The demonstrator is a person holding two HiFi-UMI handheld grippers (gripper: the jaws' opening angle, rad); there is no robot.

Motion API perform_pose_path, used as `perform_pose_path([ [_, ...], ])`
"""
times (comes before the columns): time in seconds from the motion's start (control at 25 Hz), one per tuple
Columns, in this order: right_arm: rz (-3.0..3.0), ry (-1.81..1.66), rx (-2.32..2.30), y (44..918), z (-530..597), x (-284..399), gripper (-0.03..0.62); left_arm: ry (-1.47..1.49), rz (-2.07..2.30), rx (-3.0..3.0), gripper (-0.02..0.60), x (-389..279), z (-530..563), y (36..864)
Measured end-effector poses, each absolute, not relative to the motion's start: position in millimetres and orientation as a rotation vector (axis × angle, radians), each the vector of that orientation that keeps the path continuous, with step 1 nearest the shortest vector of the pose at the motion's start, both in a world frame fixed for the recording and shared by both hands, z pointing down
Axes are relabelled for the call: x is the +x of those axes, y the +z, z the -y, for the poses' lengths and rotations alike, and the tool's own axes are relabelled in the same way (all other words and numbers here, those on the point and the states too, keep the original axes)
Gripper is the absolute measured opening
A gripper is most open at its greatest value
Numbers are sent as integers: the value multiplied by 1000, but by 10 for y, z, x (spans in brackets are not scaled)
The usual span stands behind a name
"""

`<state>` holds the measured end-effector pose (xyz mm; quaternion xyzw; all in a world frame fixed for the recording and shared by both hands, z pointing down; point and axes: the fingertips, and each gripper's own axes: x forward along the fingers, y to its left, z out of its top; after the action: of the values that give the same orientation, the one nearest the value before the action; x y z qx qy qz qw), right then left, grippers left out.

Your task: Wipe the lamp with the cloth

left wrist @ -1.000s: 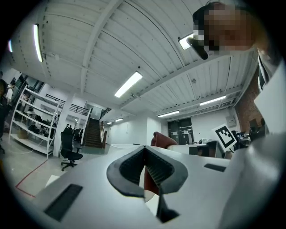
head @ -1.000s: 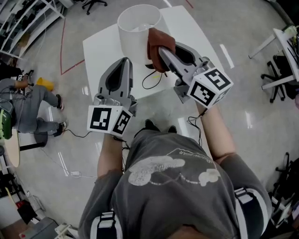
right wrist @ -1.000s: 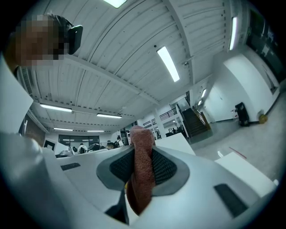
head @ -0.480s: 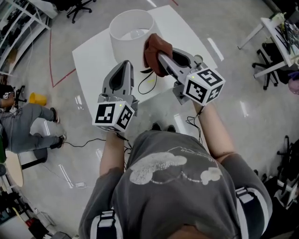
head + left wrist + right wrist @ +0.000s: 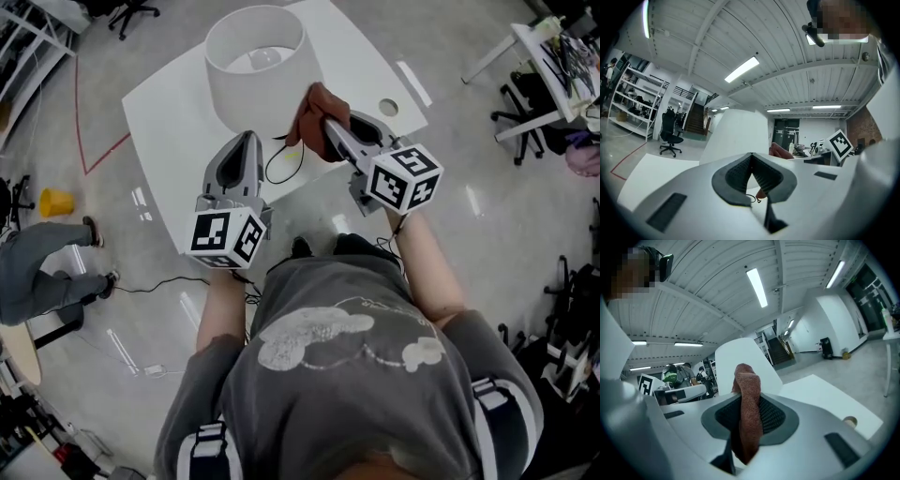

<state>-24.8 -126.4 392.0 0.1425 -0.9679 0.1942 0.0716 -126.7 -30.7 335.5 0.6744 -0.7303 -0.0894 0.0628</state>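
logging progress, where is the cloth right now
Head view: the cloth, pinched in the jaws of the right gripper, is just right of the lamp shade, over the table.

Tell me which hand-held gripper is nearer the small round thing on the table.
Right. The right hand-held gripper, shut on the cloth, is just left of the round thing; the left hand-held gripper is farther left, past the black cable.

Lab / workshop hall: polished concrete floor (image 5: 450, 216) w/ red tape lines (image 5: 105, 157), metal shelving (image 5: 635, 105), office chairs (image 5: 670, 136), ribbed ceiling (image 5: 787, 47) w/ strip lights (image 5: 740, 69), stairs (image 5: 699, 119), cluttered desk (image 5: 553, 47).
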Motion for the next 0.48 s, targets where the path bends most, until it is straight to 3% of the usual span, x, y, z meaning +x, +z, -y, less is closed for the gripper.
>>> perform_pose_path([
  [0.48, 2808, 580, 124, 4437, 1485, -30, 86, -211, 2339, 1777, 8, -783, 392, 3743],
])
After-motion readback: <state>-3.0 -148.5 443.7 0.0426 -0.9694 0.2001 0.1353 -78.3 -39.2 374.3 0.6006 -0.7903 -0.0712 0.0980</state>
